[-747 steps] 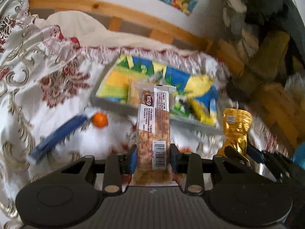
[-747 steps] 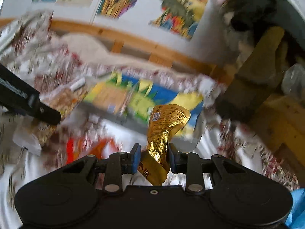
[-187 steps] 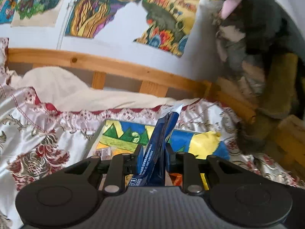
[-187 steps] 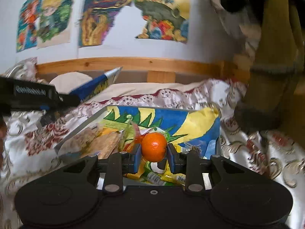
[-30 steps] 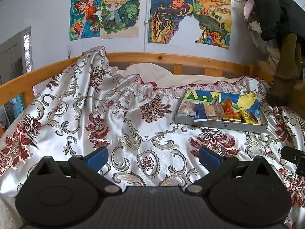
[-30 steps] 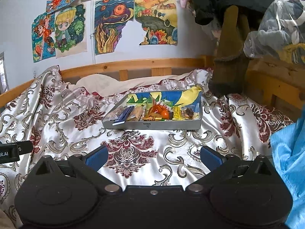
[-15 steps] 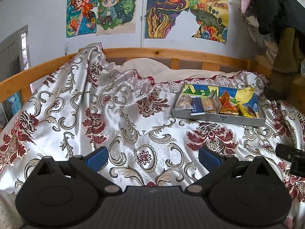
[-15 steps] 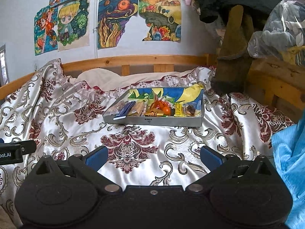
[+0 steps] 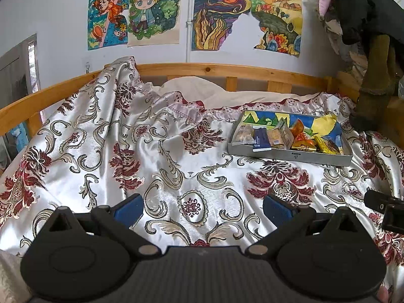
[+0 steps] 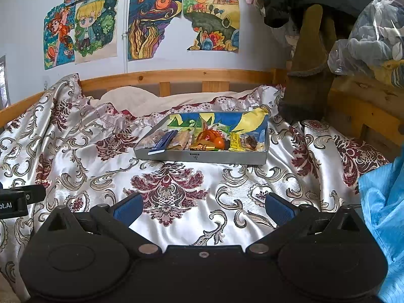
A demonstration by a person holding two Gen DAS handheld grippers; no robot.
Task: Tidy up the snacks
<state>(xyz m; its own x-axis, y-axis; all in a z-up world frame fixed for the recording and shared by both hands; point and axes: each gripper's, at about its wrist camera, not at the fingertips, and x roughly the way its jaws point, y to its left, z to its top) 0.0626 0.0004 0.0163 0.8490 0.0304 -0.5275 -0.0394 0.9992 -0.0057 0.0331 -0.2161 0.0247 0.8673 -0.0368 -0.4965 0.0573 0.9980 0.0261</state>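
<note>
Left gripper (image 9: 203, 208): jaws spread wide, nothing between the blue pads (image 9: 128, 208), held low above the satin bedspread (image 9: 161, 156). Right gripper (image 10: 203, 208): jaws likewise spread wide and empty, over a red floral motif of the same cloth; its tip also shows at the right edge of the left wrist view. Both grippers sit well apart from the grey tray (image 9: 290, 154), which rests on the bedspread near the wooden headboard (image 9: 227, 72). The tray has a painted blue, yellow and green lining and holds the snacks packed side by side: a clear-wrapped biscuit pack (image 9: 244, 134) at its left end, a dark blue packet (image 9: 261, 140) overhanging the front wall just beside it, a tan wafer pack (image 9: 276, 137), a gold foil pouch (image 9: 304, 146), a small orange fruit (image 10: 218, 141), a yellow packet (image 10: 234, 141) and a dark clear-wrapped item (image 10: 251, 141) at the right end. 4 coloured drawings (image 9: 156, 12) hang on the wall above the headboard. A light blue cloth (image 10: 383, 217) lies at the right edge of the right wrist view.
</note>
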